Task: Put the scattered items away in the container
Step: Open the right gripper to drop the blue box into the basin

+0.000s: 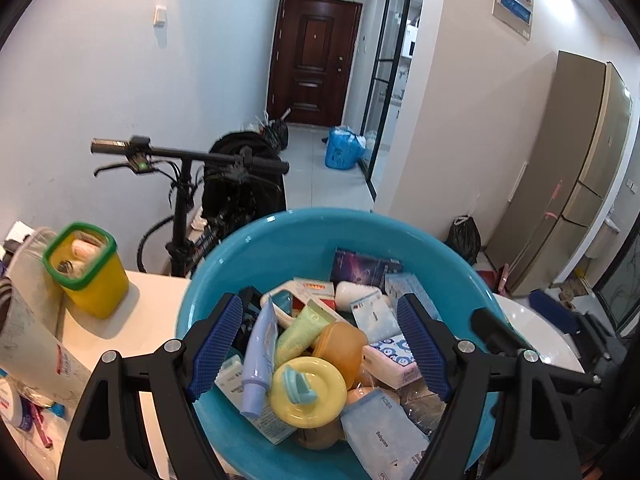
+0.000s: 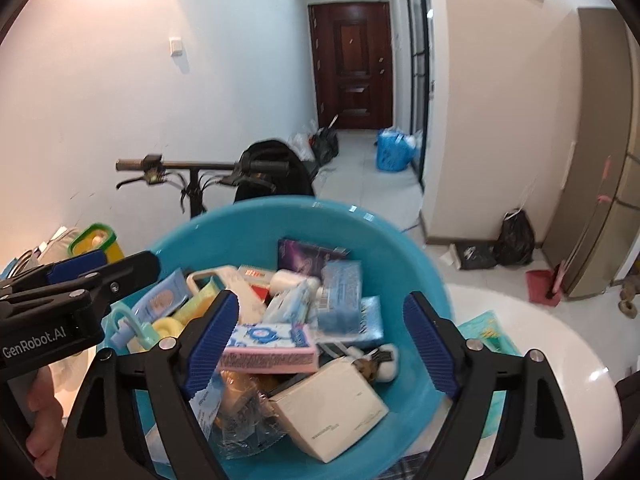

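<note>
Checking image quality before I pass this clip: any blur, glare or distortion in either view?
Left wrist view: mostly sharp, only the yellow container at the left is smeared; fisheye bending and dark corners. Right wrist view: the items in the blue basin are softly blurred; ceiling light glares on the white table.

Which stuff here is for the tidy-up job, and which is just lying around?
For the job:
blue basin
yellow lid
lavender tube
pink tissue pack
beige box
left tongs, right tongs, both open

Just lying around:
yellow tub
scooter
fridge
door
</note>
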### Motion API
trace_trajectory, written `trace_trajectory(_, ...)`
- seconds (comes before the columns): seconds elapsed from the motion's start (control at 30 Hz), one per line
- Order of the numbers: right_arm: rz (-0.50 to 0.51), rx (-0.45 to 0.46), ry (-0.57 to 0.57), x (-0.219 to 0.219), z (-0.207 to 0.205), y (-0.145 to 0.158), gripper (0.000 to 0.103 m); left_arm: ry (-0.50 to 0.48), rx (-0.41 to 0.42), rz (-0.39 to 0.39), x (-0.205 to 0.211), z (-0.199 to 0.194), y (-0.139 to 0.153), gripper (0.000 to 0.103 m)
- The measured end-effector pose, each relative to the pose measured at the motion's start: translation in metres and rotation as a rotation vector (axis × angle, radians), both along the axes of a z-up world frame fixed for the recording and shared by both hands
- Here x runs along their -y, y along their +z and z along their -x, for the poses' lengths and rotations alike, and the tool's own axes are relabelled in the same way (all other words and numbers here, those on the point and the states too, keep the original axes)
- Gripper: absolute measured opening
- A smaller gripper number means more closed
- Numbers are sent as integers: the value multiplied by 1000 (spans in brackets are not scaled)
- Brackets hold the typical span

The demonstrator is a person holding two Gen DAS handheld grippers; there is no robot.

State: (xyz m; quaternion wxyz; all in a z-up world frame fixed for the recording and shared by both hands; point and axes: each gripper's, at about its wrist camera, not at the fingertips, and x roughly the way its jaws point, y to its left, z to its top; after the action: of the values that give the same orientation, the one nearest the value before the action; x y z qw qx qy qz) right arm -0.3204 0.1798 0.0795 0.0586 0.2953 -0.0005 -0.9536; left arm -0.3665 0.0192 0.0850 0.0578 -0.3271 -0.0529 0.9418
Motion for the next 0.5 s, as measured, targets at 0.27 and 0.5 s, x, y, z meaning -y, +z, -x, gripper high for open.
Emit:
trace_trajectory(0.27,-3,-102,-18,-1,-20,32,89,25,-112,6,7,-28,32,82)
trace_trajectory(0.5,19,-179,-22,-7,-41,56,95,38,-230,24,7,-61,63,86)
